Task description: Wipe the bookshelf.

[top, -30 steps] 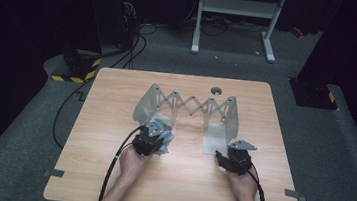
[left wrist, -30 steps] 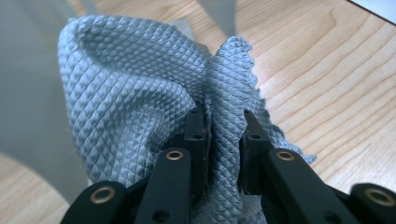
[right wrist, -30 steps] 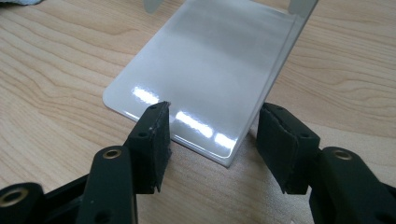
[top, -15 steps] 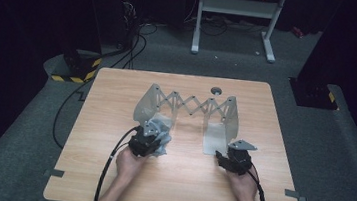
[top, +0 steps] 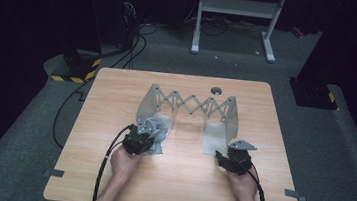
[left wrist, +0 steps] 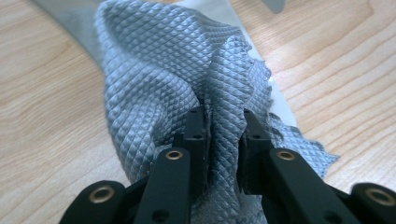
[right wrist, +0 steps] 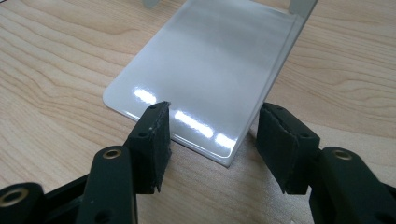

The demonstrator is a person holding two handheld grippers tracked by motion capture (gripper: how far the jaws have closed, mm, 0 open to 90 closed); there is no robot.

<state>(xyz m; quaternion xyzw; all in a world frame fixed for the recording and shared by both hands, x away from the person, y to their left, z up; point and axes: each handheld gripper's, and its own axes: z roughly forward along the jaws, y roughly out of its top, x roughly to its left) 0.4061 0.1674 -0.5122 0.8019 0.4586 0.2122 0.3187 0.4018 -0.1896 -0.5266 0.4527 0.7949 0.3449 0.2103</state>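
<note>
A grey quilted cloth (left wrist: 163, 70) lies bunched on the wooden table, partly on the left base plate of a metal scissor rack (top: 191, 103). My left gripper (left wrist: 224, 121) is shut on a raised fold of that cloth (top: 157, 128); in the high view the left gripper (top: 146, 136) sits at the cloth's near edge. My right gripper (right wrist: 212, 126) stands open. Its jaws straddle the near corner of the shiny right base plate (right wrist: 210, 60) without pressing on it. The high view has the right gripper (top: 226, 155) just in front of that plate (top: 213, 134).
The rack's two upright end plates stand mid-table, joined by the scissor lattice. A small dark round knob (top: 216, 90) sits behind it. Bare wooden tabletop (top: 183, 181) stretches between my hands. Beyond the table are cables and a white stand's legs (top: 235, 21).
My left gripper has edged slightly left and toward the near edge with the cloth fold in it. The right gripper has stayed put.
</note>
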